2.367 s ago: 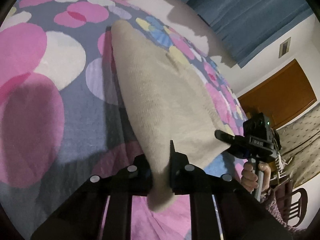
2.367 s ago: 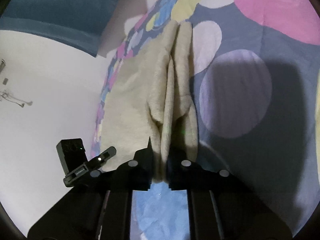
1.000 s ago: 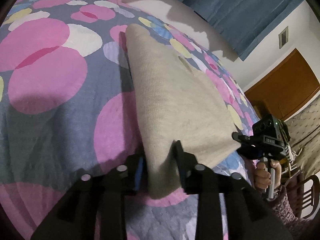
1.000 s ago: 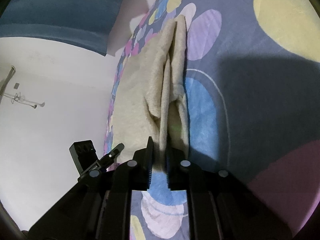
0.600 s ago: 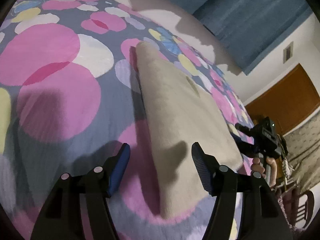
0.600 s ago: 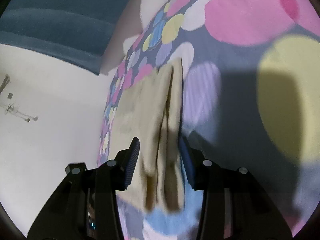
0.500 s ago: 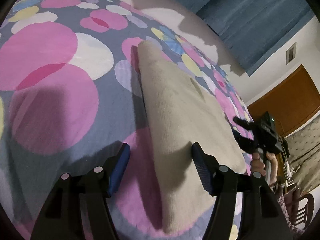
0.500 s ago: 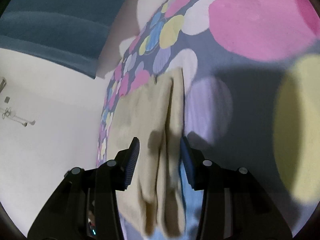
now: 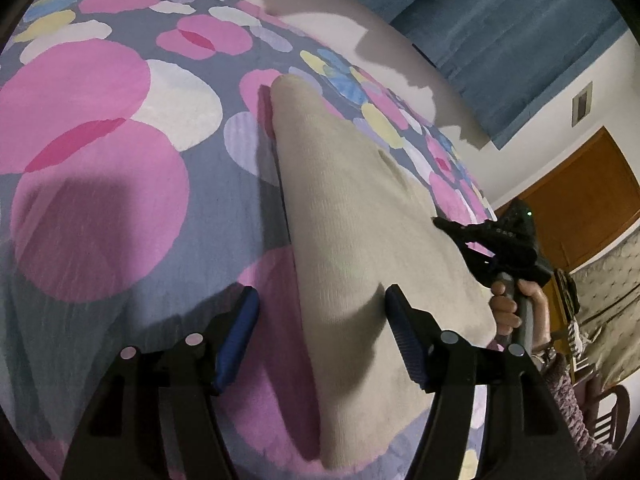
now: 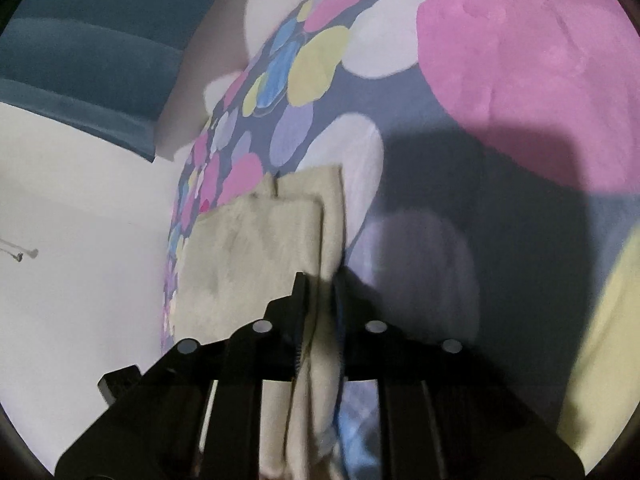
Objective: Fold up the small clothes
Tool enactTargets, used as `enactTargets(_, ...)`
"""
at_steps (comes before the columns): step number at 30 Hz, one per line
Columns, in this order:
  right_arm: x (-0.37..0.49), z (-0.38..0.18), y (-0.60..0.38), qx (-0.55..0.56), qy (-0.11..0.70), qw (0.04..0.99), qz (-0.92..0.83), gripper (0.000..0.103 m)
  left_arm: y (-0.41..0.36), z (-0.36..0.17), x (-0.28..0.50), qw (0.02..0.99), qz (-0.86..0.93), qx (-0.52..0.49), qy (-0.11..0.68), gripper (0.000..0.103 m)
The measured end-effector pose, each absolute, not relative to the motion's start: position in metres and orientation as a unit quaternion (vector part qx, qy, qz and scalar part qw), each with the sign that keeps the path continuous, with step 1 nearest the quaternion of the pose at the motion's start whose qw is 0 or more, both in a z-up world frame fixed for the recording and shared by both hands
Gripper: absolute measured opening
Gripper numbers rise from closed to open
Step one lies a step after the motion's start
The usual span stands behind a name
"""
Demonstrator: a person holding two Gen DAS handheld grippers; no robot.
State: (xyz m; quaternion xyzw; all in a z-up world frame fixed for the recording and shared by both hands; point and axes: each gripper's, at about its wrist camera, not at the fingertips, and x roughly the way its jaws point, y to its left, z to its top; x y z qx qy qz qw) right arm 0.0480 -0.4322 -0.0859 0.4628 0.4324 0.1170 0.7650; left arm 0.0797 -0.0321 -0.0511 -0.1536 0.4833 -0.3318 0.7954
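A beige knitted garment [image 9: 360,216] lies folded lengthwise on the spotted bedspread [image 9: 100,200]. My left gripper [image 9: 322,296] is open above its near end, the blue pads on either side of the cloth and not touching it. In the right wrist view the garment [image 10: 256,248] shows a doubled edge on its right side. My right gripper [image 10: 320,280] has that doubled edge between its jaws, which are closing and pinch the cloth. From the left wrist view the right gripper [image 9: 448,226] sits at the garment's far right side, held by a hand [image 9: 508,308].
Bedspread [image 10: 520,80] stretches wide to the left and right of the garment. A blue curtain [image 9: 500,40] hangs behind the bed. A wooden door [image 9: 580,200] and a dark chair [image 9: 608,420] stand at the right, beyond the bed's edge.
My left jaws opened off the garment's end, which now lies on the bed. My right gripper opened, shifted along the cloth, and has narrowed again on the doubled edge.
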Motion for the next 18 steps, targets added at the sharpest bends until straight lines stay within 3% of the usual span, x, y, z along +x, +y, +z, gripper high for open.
enactTargets(2, 0.03, -0.081, -0.429, 0.468, 0.427, 0.763, 0.128, 0.043, -0.029, -0.05, 0.072, 0.798, -0.33, -0.149, 0.482, 0.065)
enactTargets(4, 0.006, -0.074, -0.421, 0.469, 0.419, 0.764, 0.144, 0.058, -0.027, -0.05, 0.068, 0.798, -0.329, -0.151, 0.482, 0.065)
enactTargets(6, -0.011, -0.07, -0.411, 0.457, 0.424, 0.766, 0.154, 0.063, -0.024, -0.049, 0.061, 0.798, -0.328, -0.15, 0.483, 0.065)
enactTargets(9, -0.03, -0.066, -0.398, 0.43, 0.435, 0.776, 0.151, 0.063, -0.023, -0.049, 0.055, 0.799, -0.327, -0.146, 0.484, 0.065)
enactTargets(14, -0.041, -0.076, -0.397, 0.421, 0.447, 0.778, 0.132, 0.021, -0.026, -0.049, 0.047, 0.809, -0.319, -0.124, 0.477, 0.065)
enactTargets(18, -0.049, -0.087, -0.408, 0.449, 0.436, 0.769, 0.132, 0.008, -0.03, -0.051, 0.042, 0.821, -0.313, -0.094, 0.468, 0.064)
